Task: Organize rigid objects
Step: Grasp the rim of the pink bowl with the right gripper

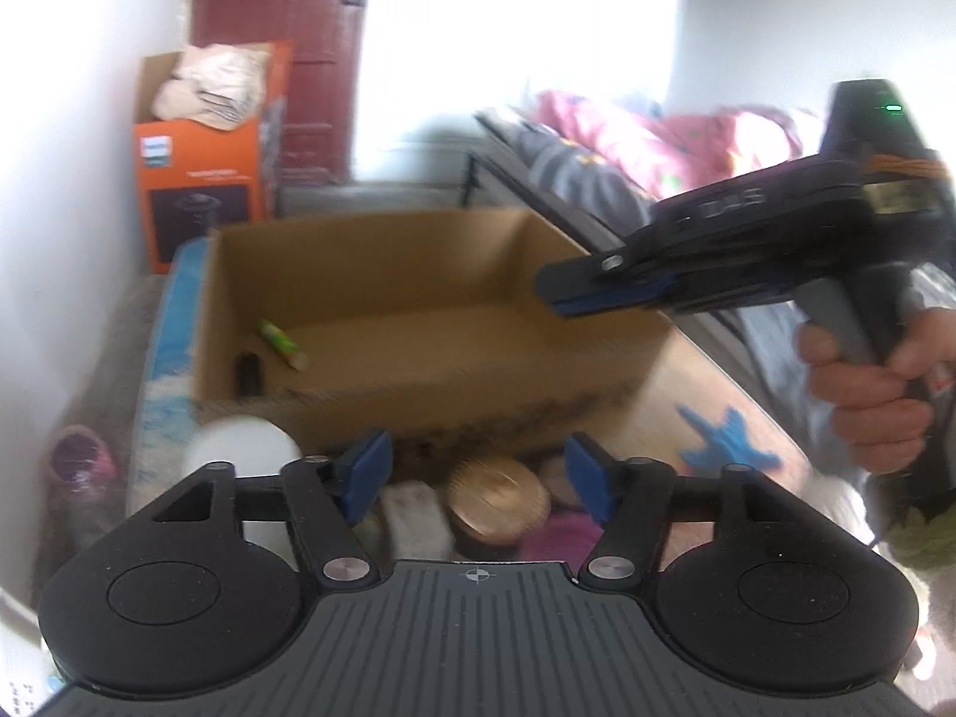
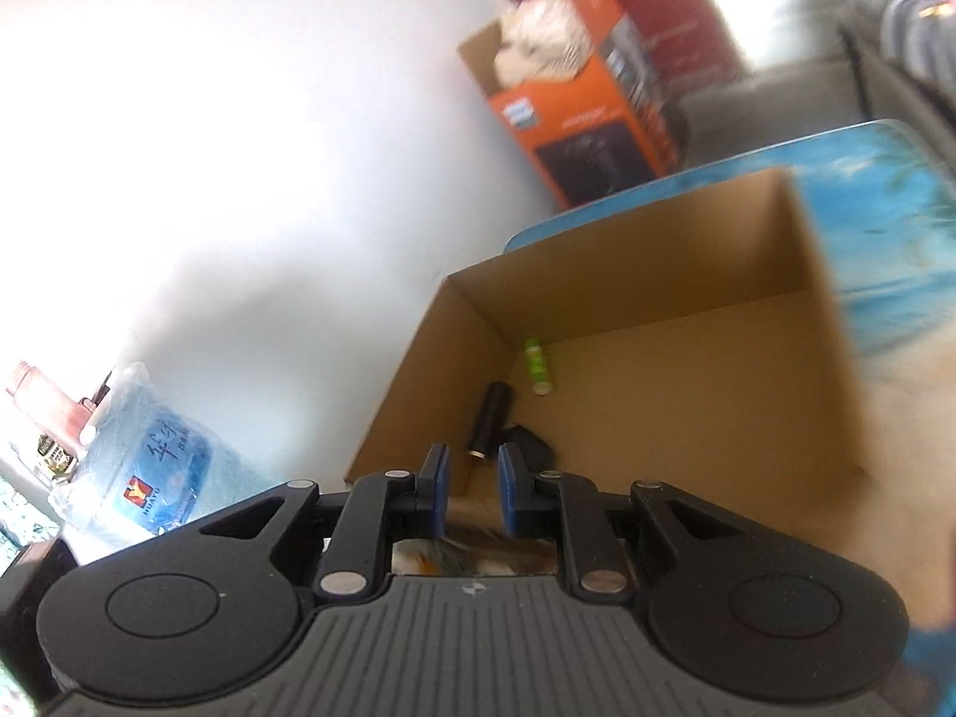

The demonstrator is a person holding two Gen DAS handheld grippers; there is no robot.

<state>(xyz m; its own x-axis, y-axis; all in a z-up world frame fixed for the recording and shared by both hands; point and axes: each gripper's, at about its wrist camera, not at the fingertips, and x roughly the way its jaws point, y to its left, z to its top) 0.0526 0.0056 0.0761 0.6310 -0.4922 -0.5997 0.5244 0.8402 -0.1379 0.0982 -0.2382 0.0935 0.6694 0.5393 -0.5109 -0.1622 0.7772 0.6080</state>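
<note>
**Plainly, the loose pile lies just ahead of the left jaws, with the box beyond it**

Largest first: the cardboard box [image 1: 382, 322] sits open-topped on the tabletop [image 1: 705, 382], with its near wall facing the left gripper [image 1: 478, 478]. That gripper's jaws stand released, well apart, with nothing between the pads. Directly ahead of them and slightly below, between the jaws and the box wall, is a huddle of small things still to be sorted: a round wooden brush [image 1: 499, 499], a pale block [image 1: 415, 517] to its left, and a white cylinder [image 1: 242, 454] further left. The brush is nearest the centre line of the jaws, so the left hand looks better placed for the next pick.

The right gripper [image 2: 472, 490] hovers over the box's near-left corner, its jaws almost closed with only a narrow gap, and holding nothing. It points down into the box, where three things already lie close to the corner: a green tube [image 2: 538, 367], a black tube [image 2: 490, 418] whose long axis runs roughly along the line of the jaws, and a small dark lump [image 2: 529, 439] beside it.

Both views are smeared by motion. The things in the pile are partly hidden behind the left gripper's body, and the pink shape [image 1: 561, 532] to the right of the brush may be cloth, though that is unclear.
</note>
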